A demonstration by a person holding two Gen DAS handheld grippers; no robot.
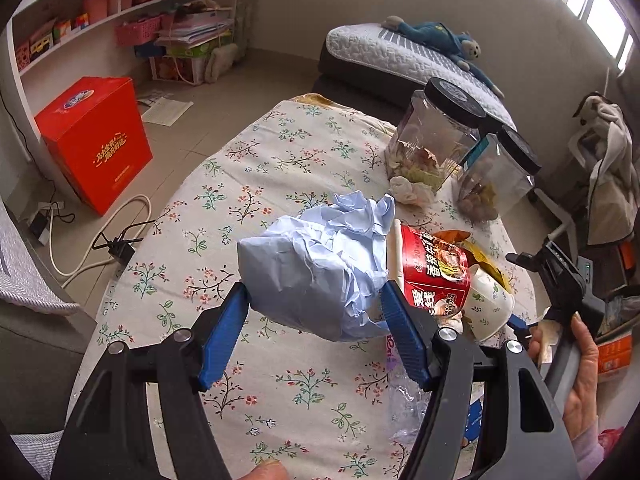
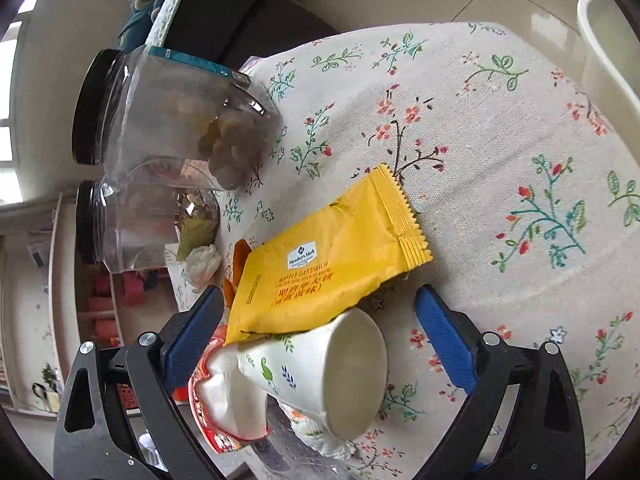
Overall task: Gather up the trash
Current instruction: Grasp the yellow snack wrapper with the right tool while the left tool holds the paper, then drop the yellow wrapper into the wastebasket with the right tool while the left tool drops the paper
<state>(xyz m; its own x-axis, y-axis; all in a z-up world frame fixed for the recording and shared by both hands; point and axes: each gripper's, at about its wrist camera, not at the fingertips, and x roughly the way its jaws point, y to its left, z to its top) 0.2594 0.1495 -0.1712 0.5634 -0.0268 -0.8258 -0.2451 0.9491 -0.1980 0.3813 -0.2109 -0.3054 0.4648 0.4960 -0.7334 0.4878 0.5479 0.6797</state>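
Note:
My left gripper [image 1: 316, 306] is shut on a crumpled light-blue paper ball [image 1: 320, 264] and holds it above the floral tablecloth [image 1: 260, 168]. To its right lie a red instant-noodle cup [image 1: 434, 276] and a white paper cup [image 1: 490, 306] on its side. My right gripper [image 2: 320, 328] is open around the white paper cup [image 2: 332, 372], its blue fingers [image 2: 444, 340] apart from the cup's sides. A yellow snack wrapper [image 2: 324, 264] rests on the cup. The crushed red noodle cup [image 2: 216, 396] lies at the lower left. A crumpled white tissue [image 2: 204, 262] sits by the jars.
Two clear jars with black lids [image 1: 436, 136] [image 2: 168, 116] stand at the table's far side. A crushed clear plastic bottle [image 1: 408, 404] lies near the front. A red box [image 1: 96, 140] and cables are on the floor left; a bed [image 1: 404, 52] is beyond.

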